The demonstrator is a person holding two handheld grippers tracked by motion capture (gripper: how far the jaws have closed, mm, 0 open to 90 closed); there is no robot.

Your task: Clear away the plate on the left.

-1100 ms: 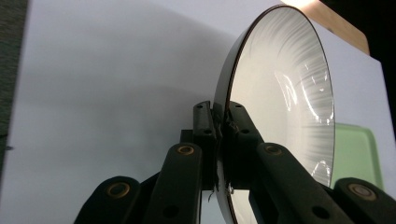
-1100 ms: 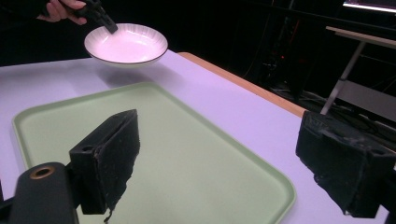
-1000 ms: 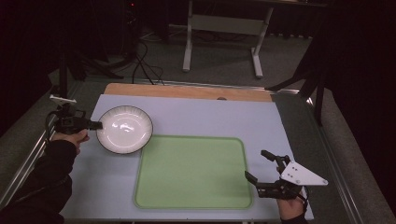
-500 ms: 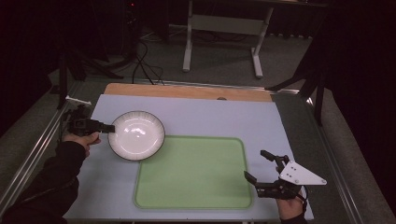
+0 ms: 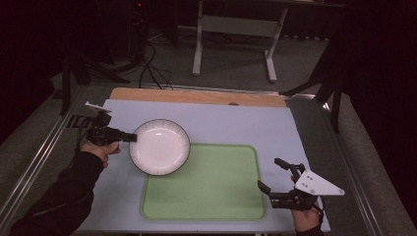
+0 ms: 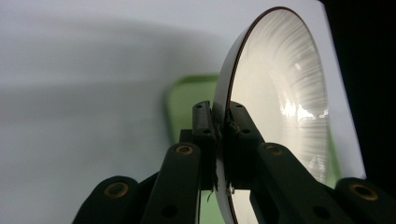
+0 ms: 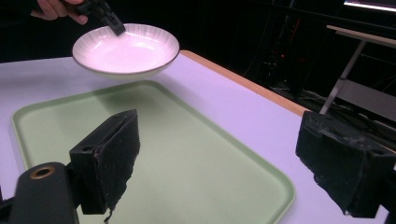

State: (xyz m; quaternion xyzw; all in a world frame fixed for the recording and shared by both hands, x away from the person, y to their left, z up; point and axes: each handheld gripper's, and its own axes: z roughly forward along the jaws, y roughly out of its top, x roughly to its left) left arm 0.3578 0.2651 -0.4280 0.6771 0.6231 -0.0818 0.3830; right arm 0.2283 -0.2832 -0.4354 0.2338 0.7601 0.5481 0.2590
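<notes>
Over tray (image 5: 206,184) corner: white ribbed plate (image 5: 160,147), dark rim | left claw (image 5: 129,138) pinching its edge; right claw (image 5: 275,174) spread

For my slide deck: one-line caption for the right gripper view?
Open right gripper faces a green tray; beyond, the left gripper lifts a white plate.

Plate (image 5: 160,146) above tray's (image 5: 206,194) far-left corner, tray centred on table (image 5: 255,123)

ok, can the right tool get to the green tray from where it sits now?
Probably yes. The right tool is open and empty beside the green tray's near right corner, with bare tray in front of its jaws. The white plate, held by the left tool, overhangs only the far left corner.
</notes>
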